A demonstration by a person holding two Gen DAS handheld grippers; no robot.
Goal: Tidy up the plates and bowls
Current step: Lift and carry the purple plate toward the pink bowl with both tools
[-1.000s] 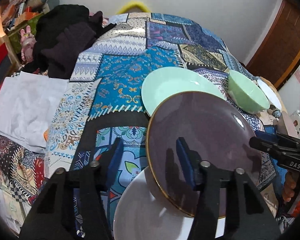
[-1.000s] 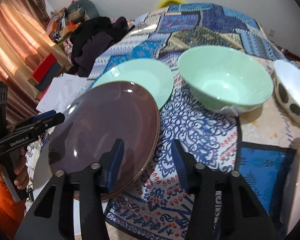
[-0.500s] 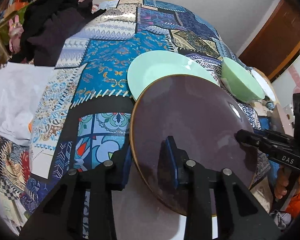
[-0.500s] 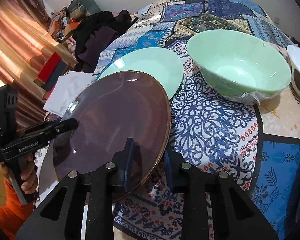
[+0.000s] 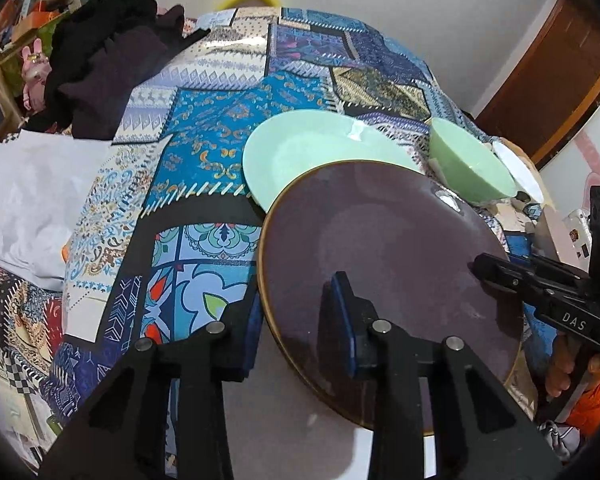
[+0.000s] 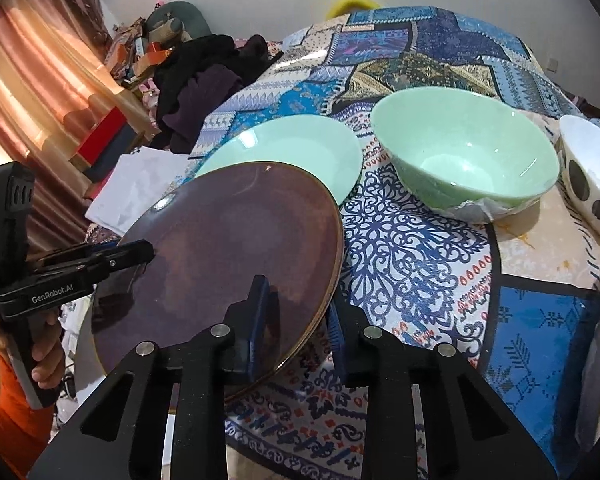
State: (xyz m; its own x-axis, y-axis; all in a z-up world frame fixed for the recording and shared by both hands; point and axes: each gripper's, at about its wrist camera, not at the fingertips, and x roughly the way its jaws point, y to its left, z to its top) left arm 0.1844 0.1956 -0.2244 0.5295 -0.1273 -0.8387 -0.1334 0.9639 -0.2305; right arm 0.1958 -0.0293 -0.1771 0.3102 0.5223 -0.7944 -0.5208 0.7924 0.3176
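Note:
A dark purple plate [image 5: 388, 264] with a gold rim is held tilted above a white plate [image 5: 284, 420]. My left gripper [image 5: 298, 326] is shut on its left rim, one pad under and one pad on top. Opposite it, my right gripper [image 6: 296, 322] is shut on the right rim of the same dark plate [image 6: 228, 248]. Each gripper shows in the other's view, the right gripper [image 5: 500, 276] and the left gripper [image 6: 132, 254], both at the plate's edge. Behind the dark plate lies a mint green plate [image 6: 292, 148], with a green bowl [image 6: 464, 156] to its right.
A white bowl with dark spots [image 6: 588, 176] stands right of the green bowl. The patchwork tablecloth [image 5: 220, 80] covers the table. Black clothes [image 5: 100, 60] and a white cloth [image 5: 32, 192] lie at the far left. A hand in an orange sleeve [image 6: 8, 384] holds the left gripper.
Both grippers stood open astride the dark plate's rims a second ago; both have since closed onto it. The plate now sits a little nearer in both views.

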